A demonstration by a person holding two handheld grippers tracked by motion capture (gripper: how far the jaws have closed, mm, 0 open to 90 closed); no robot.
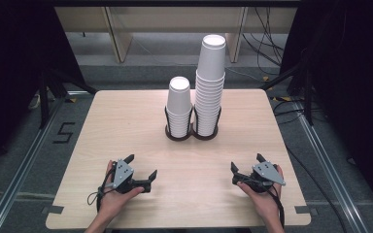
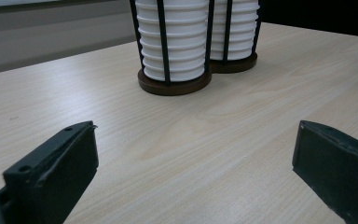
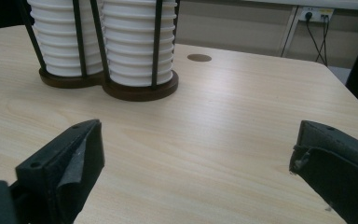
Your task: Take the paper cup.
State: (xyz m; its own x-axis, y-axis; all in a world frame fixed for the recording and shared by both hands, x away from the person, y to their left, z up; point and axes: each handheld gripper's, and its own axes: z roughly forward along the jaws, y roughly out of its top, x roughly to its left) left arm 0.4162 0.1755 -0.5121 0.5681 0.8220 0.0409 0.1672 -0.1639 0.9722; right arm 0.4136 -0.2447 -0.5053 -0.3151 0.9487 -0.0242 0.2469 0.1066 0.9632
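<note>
Nothing is begun; both cup stacks (image 1: 196, 92) stand full in the holder (image 1: 191, 132); left gripper (image 1: 141, 170) and right gripper (image 1: 245, 167) rest near it, jaws wide open, empty

The pale wooden bench (image 1: 126, 131) lies bare between the near edge and the dark double-ring wire cup holder (image 1: 192, 132) at the middle back; its short stack of white paper cups (image 1: 179, 104) and tall stack of white paper cups (image 1: 210, 82) stand touching, leaving no gap between; open bench runs wide to either side; the tall stack blocks passage overhead.
</note>
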